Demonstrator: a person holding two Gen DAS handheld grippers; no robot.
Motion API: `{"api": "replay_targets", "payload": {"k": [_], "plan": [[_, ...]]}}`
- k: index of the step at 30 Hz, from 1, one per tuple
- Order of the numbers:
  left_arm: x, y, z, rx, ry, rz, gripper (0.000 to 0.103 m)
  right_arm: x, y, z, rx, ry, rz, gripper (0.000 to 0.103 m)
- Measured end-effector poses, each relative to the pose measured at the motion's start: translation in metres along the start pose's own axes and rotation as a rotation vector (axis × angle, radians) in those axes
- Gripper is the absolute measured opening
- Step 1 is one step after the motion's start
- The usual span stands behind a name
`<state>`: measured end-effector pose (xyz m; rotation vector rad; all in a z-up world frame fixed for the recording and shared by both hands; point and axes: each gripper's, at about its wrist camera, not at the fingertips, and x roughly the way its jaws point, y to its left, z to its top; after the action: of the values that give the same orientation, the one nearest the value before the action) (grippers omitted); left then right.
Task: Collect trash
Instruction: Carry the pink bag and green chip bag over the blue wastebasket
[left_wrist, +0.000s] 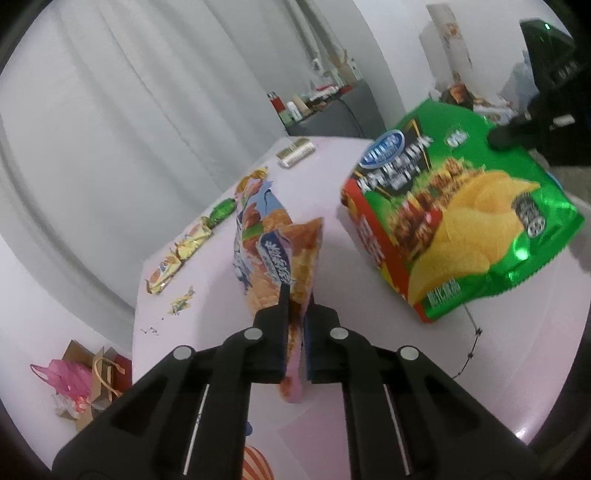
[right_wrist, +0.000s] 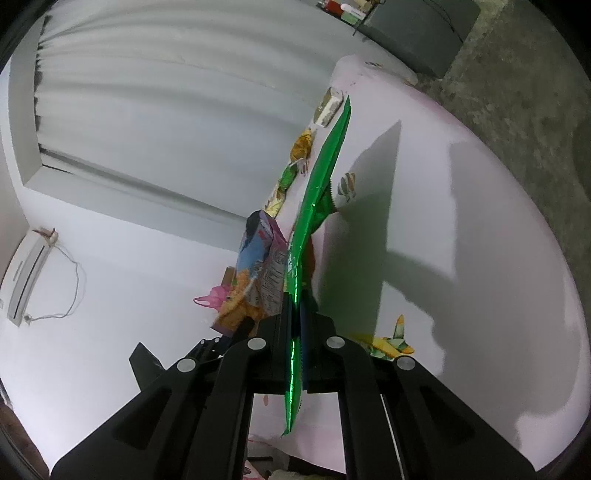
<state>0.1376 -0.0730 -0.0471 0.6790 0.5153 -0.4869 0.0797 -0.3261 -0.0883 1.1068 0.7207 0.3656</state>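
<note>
Green chip bag (left_wrist: 476, 206) clamped in right gripper (right_wrist: 295, 314), orange snack bag (left_wrist: 284, 258) pinched by left gripper (left_wrist: 295, 314); pick-up step, disposal likely next.

A green chip bag (left_wrist: 461, 218) printed with yellow crisps, an orange-and-blue snack bag (left_wrist: 275, 258), a pale pink table (left_wrist: 369, 369).

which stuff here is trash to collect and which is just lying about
Job:
- green chip bag, in right gripper
- orange snack bag, in left gripper
- candy wrappers on table

Lying about:
- gift bags on floor
- cluttered far counter
</note>
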Motion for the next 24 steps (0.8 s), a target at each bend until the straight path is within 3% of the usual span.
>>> {"api": "replay_targets", "payload": {"k": [17,24], "plan": [[-0.042,0.007,0.020,-0.029,-0.096,0.022,0.002,-0.029,0.024,-0.012,-0.066,-0.043,0.029,0.004],[-0.062,-0.003,0.049,-0.056,-0.177,-0.059,0.002,-0.055,0.027,-0.018,-0.084,-0.113,0.020,0.004]]}}
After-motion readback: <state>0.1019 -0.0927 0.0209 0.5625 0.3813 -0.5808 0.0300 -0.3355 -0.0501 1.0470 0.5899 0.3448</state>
